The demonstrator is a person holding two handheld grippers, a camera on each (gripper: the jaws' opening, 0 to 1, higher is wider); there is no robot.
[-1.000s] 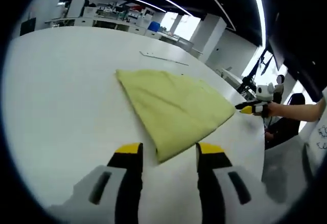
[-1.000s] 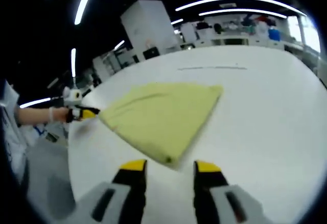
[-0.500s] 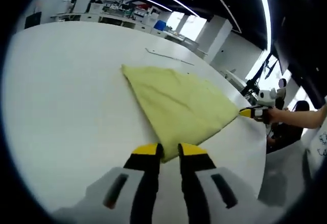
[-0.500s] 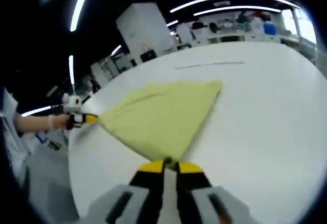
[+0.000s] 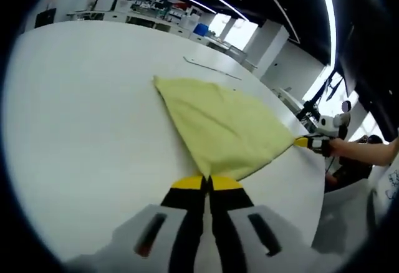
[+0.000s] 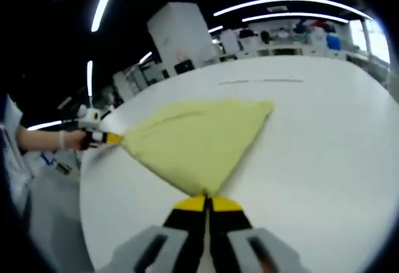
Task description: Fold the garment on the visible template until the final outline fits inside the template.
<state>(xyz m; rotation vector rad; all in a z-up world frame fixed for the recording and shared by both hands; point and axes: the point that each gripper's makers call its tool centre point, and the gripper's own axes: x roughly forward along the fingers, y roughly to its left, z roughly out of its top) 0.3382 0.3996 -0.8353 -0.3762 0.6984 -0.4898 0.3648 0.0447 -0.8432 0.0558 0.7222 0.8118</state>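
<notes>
where the white table (image 5: 75, 117) spreads wide across both views, a folded yellow garment (image 5: 218, 123) lies on it, its shape roughly triangular with one far corner and two near corners. in the left gripper view, the far corner points toward the far left and a thin dark line (image 5: 212, 69) lies on the table beyond it. the same garment (image 6: 199, 139) in the right gripper view has its far corner toward the far right, with the line (image 6: 262, 81) farther off.

the left gripper (image 5: 207, 184) has its yellow-tipped jaws pressed together on the near corner of the garment, the cloth edge running right into the tips. the right gripper (image 6: 206, 203) is likewise clamped on its own near corner. each gripper shows small in the other's view: the right gripper at the garment's right corner in the left gripper view, and the left gripper at the left corner in the right gripper view, each with a hand (image 6: 65, 139) behind it.
</notes>
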